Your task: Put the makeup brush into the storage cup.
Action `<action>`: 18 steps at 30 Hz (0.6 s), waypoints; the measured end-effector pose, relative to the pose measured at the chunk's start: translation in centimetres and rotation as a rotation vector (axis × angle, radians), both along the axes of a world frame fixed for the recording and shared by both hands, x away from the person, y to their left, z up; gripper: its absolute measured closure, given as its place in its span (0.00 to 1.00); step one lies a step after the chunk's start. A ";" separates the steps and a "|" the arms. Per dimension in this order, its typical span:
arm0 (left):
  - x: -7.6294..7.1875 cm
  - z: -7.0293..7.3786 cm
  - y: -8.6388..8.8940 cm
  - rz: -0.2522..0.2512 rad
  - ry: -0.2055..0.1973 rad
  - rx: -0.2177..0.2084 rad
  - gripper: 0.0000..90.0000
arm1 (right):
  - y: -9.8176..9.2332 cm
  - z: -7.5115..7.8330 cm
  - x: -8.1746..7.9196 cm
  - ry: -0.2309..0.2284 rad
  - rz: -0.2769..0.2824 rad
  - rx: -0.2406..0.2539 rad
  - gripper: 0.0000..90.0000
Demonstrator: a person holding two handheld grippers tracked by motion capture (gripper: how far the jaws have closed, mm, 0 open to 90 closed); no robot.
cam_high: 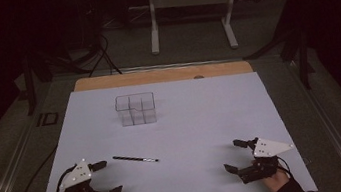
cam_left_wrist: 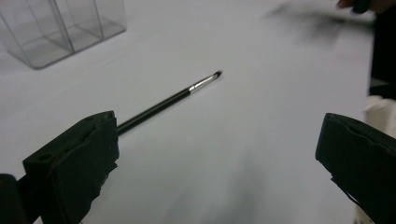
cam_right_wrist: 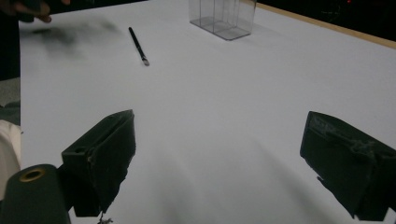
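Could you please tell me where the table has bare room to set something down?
The table is bare right of the clear organizer, down to the right gripper, and between both grippers at the near edge. The only crowded spot is beside the left gripper, where the thin brush lies.

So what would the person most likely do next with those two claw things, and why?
Probably ease the left gripper forward to the thin black brush. Its jaws stand wide open, the brush lies loose on the white sheet just ahead of it, and the clear divided box beyond looks a likely place for it.
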State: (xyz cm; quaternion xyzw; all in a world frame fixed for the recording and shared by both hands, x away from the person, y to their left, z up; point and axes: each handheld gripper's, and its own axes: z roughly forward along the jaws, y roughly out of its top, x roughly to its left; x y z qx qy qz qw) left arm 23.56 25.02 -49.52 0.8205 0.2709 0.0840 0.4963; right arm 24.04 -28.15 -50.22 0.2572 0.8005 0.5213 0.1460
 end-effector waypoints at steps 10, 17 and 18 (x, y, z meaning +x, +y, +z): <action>1.3 1.5 -0.4 -0.090 0.008 0.149 0.01 | 0.0 0.2 0.0 -0.008 -0.003 0.008 0.12; 2.1 2.2 -0.7 -0.123 0.001 0.219 0.01 | 0.0 0.2 0.0 -0.007 0.001 0.015 0.12; 2.2 2.3 -0.7 -0.132 0.001 0.232 0.01 | 0.0 0.2 0.0 -0.007 0.001 0.015 0.12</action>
